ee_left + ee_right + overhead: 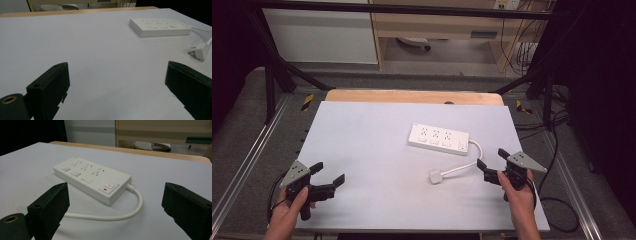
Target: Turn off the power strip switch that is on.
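White power strip (438, 138) lies past the bench (362, 150) centre, its plug (436, 176) toward five o'clock, reachable by the right hand-held gripper (492, 161); left hand-held gripper (328, 173) waits at seven o'clock, both released.

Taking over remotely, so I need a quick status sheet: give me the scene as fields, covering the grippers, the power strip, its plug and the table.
left gripper: open, holding nothing, near left of table
right gripper: open, holding nothing, beside cable
power strip: white, flat on table, right of centre
cable: curls from strip's right end to the plug
plug: lying loose, not inserted
table: pale sheet over wood
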The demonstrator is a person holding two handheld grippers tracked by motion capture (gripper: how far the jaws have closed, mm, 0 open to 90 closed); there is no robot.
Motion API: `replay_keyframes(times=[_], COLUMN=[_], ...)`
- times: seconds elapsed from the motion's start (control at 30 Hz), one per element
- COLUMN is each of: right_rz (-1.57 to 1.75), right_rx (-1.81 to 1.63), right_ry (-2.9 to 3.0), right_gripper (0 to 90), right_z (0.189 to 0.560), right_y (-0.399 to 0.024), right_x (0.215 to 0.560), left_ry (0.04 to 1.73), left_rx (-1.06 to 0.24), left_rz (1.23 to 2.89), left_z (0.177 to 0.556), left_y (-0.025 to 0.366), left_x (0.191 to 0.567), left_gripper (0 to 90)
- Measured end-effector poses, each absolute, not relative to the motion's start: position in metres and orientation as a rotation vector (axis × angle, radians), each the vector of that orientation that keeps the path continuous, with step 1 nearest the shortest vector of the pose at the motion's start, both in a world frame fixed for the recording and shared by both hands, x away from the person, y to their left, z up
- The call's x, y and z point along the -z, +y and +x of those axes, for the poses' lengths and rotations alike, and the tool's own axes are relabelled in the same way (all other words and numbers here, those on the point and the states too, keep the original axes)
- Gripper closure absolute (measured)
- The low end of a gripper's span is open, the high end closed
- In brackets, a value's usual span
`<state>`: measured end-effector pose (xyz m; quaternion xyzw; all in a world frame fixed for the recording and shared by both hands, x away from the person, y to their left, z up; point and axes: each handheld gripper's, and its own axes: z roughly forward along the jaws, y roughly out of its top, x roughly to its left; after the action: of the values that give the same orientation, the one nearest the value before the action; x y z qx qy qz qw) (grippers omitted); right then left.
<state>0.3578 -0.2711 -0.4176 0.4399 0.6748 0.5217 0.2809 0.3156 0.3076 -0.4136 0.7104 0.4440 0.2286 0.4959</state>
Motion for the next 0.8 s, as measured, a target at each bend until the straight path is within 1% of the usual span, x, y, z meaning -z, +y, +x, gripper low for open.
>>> replay_keyframes(times=[0.2, 0.5, 0.8], right_rz=[1.164, 1.163, 1.155], right_rx=[-1.410, -1.413, -1.358], right_ry=[1.810, 1.799, 1.830], right_gripper=[8.0, 3.9, 5.5], right_z=[0.356, 0.354, 0.355], right_y=[-0.269, -0.268, -0.263], right_x=[0.415, 0.410, 0.405], left_ry=[1.077, 1.079, 1.080], left_rx=[-0.554, -0.552, -0.552], left_rz=[1.720, 1.718, 1.718], left_z=[0.316, 0.316, 0.316], left_y=[0.308, 0.308, 0.308], left_x=[0.414, 0.414, 0.414], left_gripper=[5.6, 5.3, 5.2])
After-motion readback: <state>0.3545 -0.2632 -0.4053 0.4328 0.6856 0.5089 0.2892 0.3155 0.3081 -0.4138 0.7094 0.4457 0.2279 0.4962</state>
